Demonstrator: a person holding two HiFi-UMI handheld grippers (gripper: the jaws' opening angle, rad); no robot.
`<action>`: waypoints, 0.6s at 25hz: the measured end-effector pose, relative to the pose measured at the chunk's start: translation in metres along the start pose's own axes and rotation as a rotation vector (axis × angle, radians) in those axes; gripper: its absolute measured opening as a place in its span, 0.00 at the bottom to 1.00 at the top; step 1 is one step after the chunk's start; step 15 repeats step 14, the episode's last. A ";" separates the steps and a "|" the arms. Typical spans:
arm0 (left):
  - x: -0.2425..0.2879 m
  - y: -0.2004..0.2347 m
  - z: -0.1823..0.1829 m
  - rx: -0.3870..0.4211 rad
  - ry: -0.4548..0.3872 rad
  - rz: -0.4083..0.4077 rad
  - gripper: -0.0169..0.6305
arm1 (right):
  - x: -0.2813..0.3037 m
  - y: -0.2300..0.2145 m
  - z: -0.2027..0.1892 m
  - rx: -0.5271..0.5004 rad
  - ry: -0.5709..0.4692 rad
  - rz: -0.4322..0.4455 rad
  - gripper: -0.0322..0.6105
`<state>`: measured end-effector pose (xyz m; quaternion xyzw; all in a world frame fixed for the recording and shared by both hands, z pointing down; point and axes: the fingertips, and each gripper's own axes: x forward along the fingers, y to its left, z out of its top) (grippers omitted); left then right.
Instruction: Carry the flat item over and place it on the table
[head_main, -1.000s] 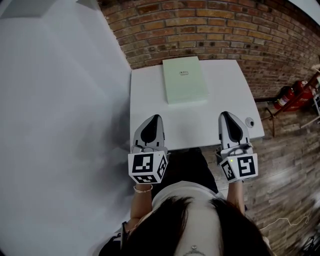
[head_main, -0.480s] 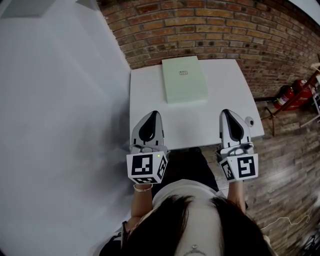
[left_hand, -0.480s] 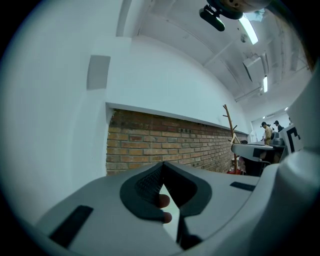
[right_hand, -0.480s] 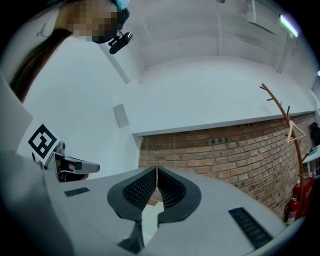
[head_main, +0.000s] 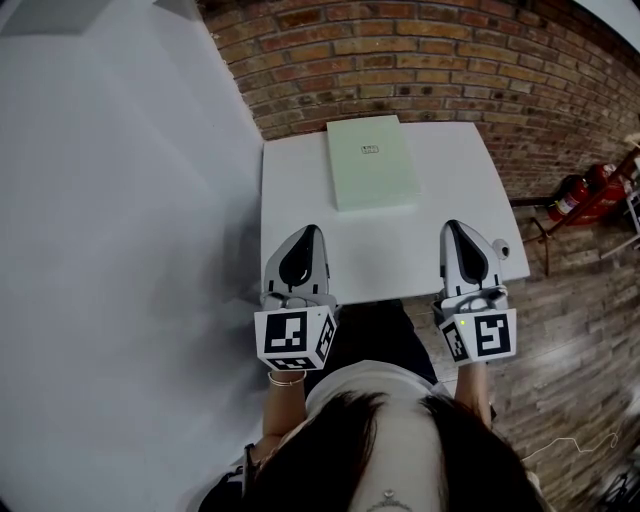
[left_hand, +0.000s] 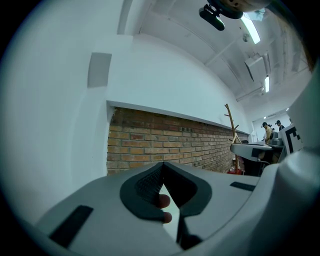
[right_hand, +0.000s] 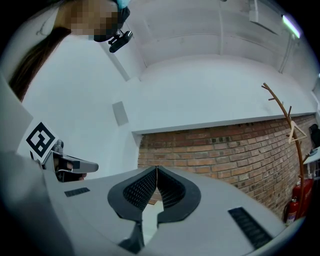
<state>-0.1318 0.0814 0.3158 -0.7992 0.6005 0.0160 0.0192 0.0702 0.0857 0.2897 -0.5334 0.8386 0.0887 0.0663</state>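
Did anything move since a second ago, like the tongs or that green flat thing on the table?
Nothing visibly changed. The left tongs and the right tongs are shut and empty at the near edge of the white table, just as before. The green flat item lies untouched at the table's far side.

The tabletop (head_main: 300, 190) is smooth, matt white, like laminate. The flat item (head_main: 372, 165) on it has a pale green matt face, like card or paper. The brick wall (head_main: 420, 60) is rough; the side wall (head_main: 120, 200) is smooth white paint. The floor (head_main: 570, 340) looks like wood planks with a slight sheen. The left tool (head_main: 309, 234) and right tool (head_main: 456, 228) have smooth grey plastic shells, and their pads (right_hand: 140, 191) are dark, matt and finely ridged.
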 end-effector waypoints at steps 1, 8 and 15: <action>0.001 0.000 0.000 0.000 0.001 0.000 0.04 | 0.001 -0.001 0.000 0.000 0.002 -0.001 0.11; 0.005 -0.002 -0.003 -0.011 0.013 -0.018 0.04 | 0.004 -0.003 -0.003 0.003 0.009 -0.004 0.11; 0.009 -0.007 -0.005 -0.030 0.017 -0.030 0.04 | 0.005 -0.007 -0.005 0.006 0.008 -0.006 0.11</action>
